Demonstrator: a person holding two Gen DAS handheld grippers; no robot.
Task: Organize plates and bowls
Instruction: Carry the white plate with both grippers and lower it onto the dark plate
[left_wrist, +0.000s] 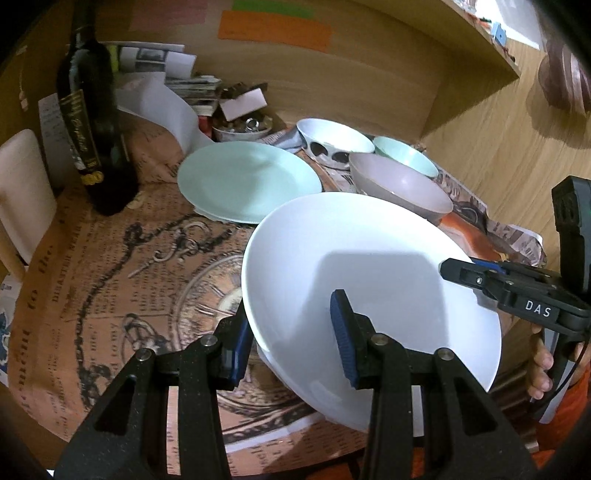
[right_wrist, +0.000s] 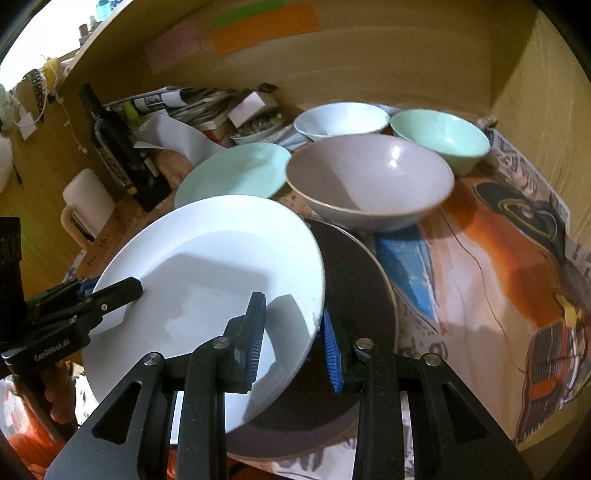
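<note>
Grippers, left (left_wrist: 291, 347) and right (right_wrist: 291, 339), each pinch opposite rims of the white plate (right_wrist: 207, 258), held tilted over a dark plate (right_wrist: 354, 280), near the grey bowl (right_wrist: 369, 181).

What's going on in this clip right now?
A person holds a white plate tilted above the table, one gripper on each side: the left gripper spans its left rim, the right gripper its right rim. A dark plate lies beneath. Three bowls and a mint plate sit behind.
</note>
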